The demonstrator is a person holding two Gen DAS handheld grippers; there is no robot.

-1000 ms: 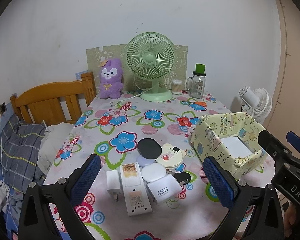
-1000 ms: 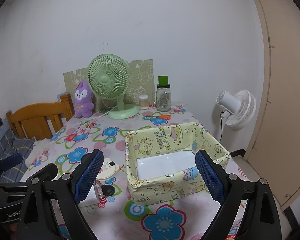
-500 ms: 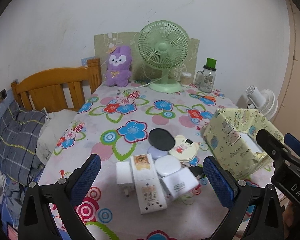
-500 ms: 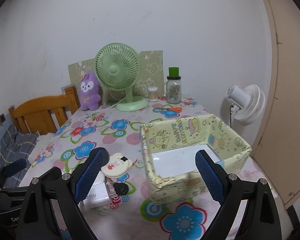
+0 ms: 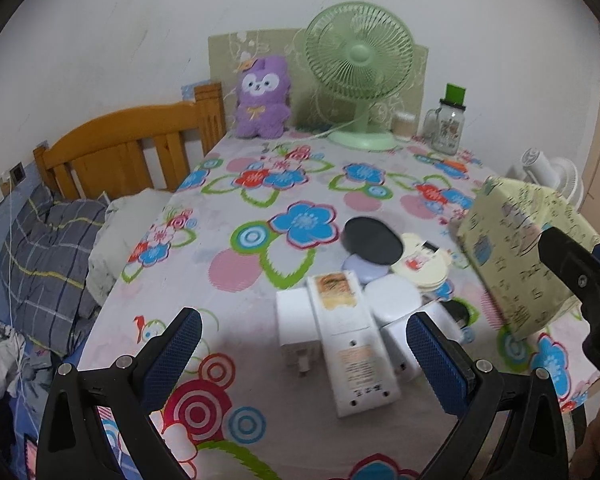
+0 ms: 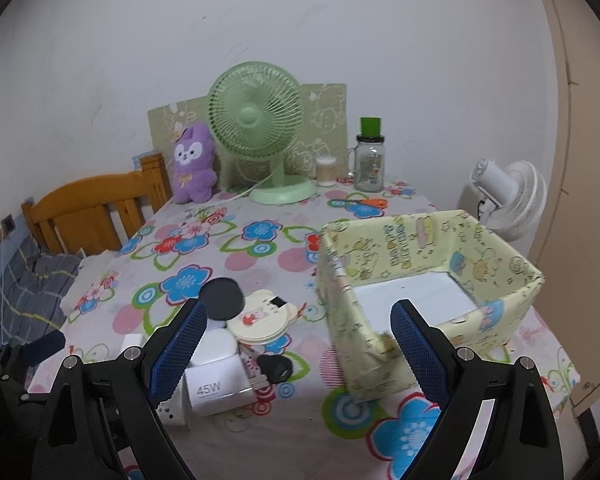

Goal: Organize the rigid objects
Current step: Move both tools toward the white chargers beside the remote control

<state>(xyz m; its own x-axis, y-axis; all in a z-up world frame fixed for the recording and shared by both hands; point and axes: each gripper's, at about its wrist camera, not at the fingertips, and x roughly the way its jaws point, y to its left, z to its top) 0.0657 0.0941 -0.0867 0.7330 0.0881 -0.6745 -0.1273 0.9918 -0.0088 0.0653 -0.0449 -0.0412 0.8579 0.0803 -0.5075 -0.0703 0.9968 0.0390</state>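
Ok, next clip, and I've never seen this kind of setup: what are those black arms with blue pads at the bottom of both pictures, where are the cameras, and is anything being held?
There is no robot here. A person holds a hand-held two-finger gripper in each hand, and each carries a wide-angle camera looking forward along its fingers. The blue pads are the fingertips. One picture comes from the left gripper, the other from the right gripper. Both are open and hold nothing.

Below them is a table with a flowered cloth. On it lies a cluster of small things: a long white power strip, a white charger marked 45W, a black round disc, a cream bear-shaped case and a black key. Beside them stands an empty yellow patterned box. At the back stand a green fan, a purple plush toy and a glass jar.
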